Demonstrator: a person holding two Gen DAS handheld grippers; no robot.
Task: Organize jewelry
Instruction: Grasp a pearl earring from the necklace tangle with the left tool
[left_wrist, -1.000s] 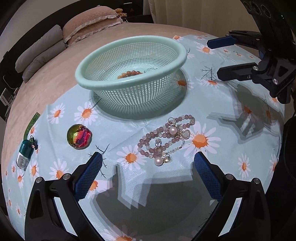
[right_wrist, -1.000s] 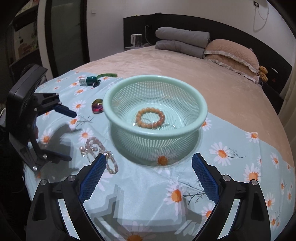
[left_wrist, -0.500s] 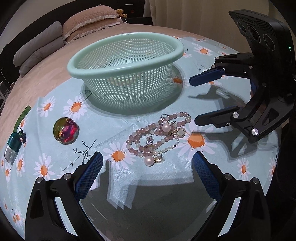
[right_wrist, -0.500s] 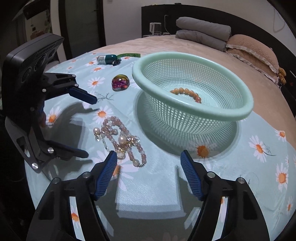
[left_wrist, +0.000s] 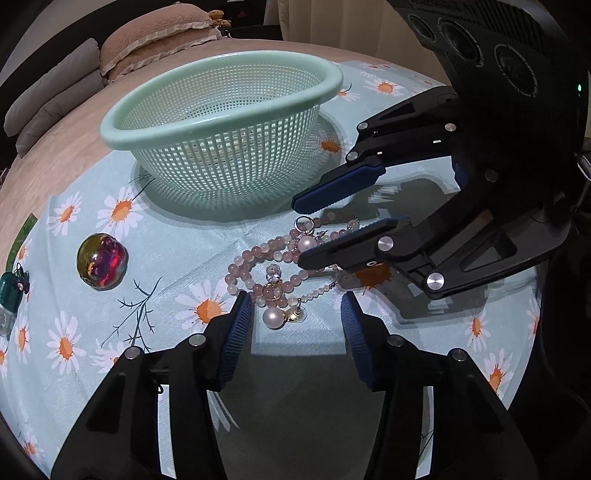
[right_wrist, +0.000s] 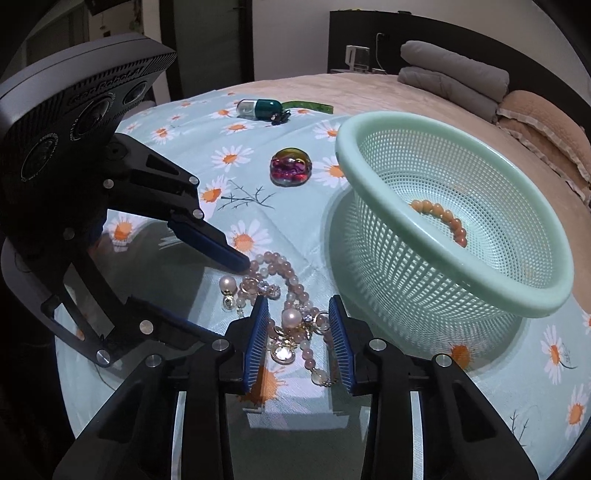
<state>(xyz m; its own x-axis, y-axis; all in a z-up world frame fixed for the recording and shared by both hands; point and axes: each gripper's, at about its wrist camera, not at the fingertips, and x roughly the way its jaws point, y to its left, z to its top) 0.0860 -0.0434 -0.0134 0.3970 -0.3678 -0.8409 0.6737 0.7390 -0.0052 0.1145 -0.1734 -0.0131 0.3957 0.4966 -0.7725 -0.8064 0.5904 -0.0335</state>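
A tangled pile of pink bead strands, pearls and gold earrings (left_wrist: 286, 264) lies on the daisy cloth in front of a mint mesh basket (left_wrist: 221, 122). The pile also shows in the right wrist view (right_wrist: 286, 306). My left gripper (left_wrist: 297, 310) is open, its fingers either side of the pile's near end by a pearl earring (left_wrist: 273, 317). My right gripper (right_wrist: 297, 321) is open and straddles the pile's other end; from the left wrist view it (left_wrist: 301, 230) comes in from the right. An orange bead bracelet (right_wrist: 443, 218) lies inside the basket (right_wrist: 443, 236).
An iridescent glass dome (left_wrist: 101, 260) sits left of the pile, also in the right wrist view (right_wrist: 291, 166). A teal and white capsule with a green strap (right_wrist: 260, 107) lies farther off. Grey pillows (right_wrist: 452, 74) and a frilled pillow lie at the bed's head.
Both grippers moved in onto the jewelry pile from opposite sides and narrowed their jaws. The right gripper dropped low over the pile near the basket.
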